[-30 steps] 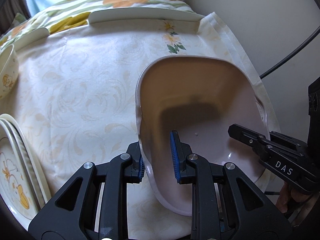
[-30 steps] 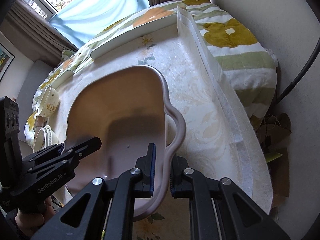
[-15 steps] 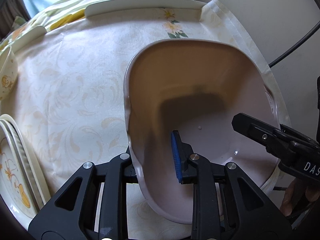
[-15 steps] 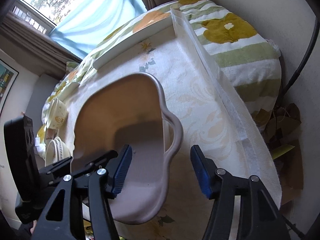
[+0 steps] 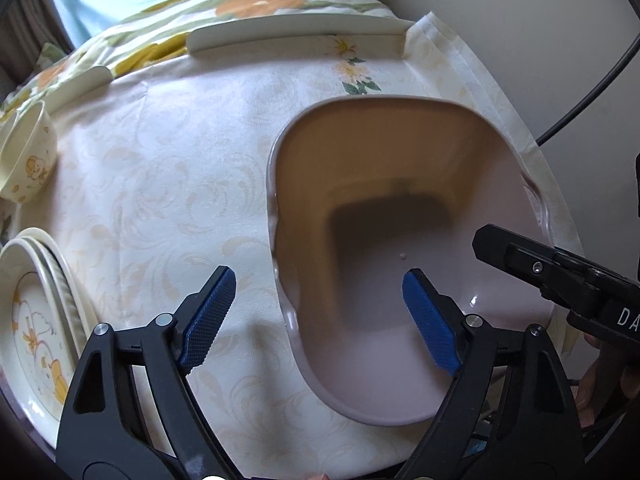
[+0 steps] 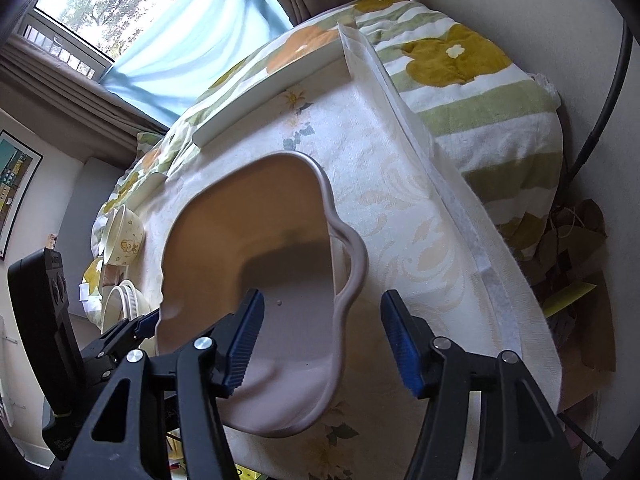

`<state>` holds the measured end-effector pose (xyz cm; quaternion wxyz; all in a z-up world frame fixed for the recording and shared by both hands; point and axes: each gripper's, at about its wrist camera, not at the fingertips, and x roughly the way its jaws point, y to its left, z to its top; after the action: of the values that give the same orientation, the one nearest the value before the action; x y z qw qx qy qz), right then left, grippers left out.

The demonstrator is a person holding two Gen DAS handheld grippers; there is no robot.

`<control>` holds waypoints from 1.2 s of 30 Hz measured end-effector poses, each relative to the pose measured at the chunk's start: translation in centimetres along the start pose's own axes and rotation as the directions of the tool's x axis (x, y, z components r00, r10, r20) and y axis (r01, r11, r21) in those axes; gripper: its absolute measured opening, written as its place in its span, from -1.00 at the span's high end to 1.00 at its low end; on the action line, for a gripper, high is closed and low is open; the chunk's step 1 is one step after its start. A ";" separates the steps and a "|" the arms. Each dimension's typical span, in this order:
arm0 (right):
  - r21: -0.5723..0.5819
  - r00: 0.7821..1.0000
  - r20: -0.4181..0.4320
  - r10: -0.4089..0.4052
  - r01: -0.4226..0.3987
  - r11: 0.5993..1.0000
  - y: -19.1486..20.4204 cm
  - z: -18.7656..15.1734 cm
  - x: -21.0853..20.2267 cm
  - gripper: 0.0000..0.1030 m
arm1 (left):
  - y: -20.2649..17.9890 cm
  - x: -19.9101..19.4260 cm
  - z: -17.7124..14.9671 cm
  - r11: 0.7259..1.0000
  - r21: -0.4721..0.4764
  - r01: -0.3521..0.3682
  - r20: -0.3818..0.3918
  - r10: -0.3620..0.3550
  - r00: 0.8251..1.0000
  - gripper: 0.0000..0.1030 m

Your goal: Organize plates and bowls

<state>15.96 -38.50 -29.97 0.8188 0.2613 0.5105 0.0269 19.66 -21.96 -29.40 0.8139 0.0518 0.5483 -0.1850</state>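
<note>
Basin point(image 5: 400, 216) rests on the cloth point(image 5: 168, 184), plates point(image 5: 36, 320) at nine o'clock, so my left gripper point(image 5: 320, 312) is opening off its rim and my right gripper point(image 6: 324, 336) gapes half-wide, both empty.

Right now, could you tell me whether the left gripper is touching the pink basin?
Apart. In the left wrist view, the left gripper is opening, its pads standing clear on either side of the pink basin rim.

Counter point(image 5: 168, 184) under a cream tablecloth point(image 5: 192, 152), pinkish basin point(image 5: 400, 200) at its right, bowl point(image 5: 28, 164) far left, stacked plates point(image 5: 36, 320) near left.
</note>
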 end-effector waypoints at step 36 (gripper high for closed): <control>-0.588 0.976 -0.206 0.076 -0.186 0.787 32.3 10.5 5.4 -0.92 | 30.3 -19.0 2.8 0.858 -0.501 -0.116 0.121 0.202 0.972 -0.99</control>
<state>34.69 -13.22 -16.15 0.8083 0.0182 0.5242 0.2674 26.71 9.97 -14.56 0.8564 -0.1271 0.4999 0.0245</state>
